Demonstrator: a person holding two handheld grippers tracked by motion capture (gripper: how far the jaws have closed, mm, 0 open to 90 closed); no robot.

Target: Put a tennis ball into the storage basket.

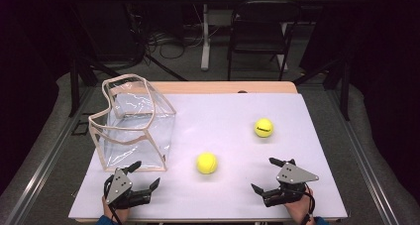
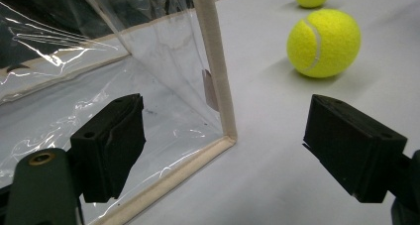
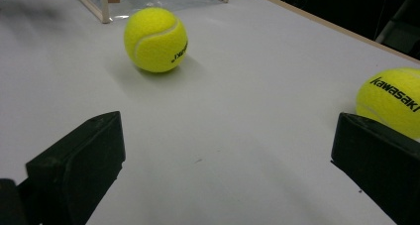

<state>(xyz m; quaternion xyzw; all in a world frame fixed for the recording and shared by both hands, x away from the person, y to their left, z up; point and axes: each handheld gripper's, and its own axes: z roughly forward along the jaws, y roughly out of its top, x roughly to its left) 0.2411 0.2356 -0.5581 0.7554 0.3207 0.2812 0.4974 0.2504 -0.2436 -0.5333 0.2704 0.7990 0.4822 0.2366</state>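
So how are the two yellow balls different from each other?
The near tennis ball sits in the middle of the table, close to the clear bag; the far tennis ball sits farther back and to the right, well away from the bag. In the high view, dark lettering shows on the far ball, while the near ball's top looks plain. Both are yellow, fuzzy, about the same size, and rest untouched on the white table.

The desk has a pale, white top with a wooden edge showing along its far side. On its left part stands a clear bag with beige trim, open at the top. Near the middle lies one ball, just right of the bag. A second ball lies farther back and right, well apart from the first.
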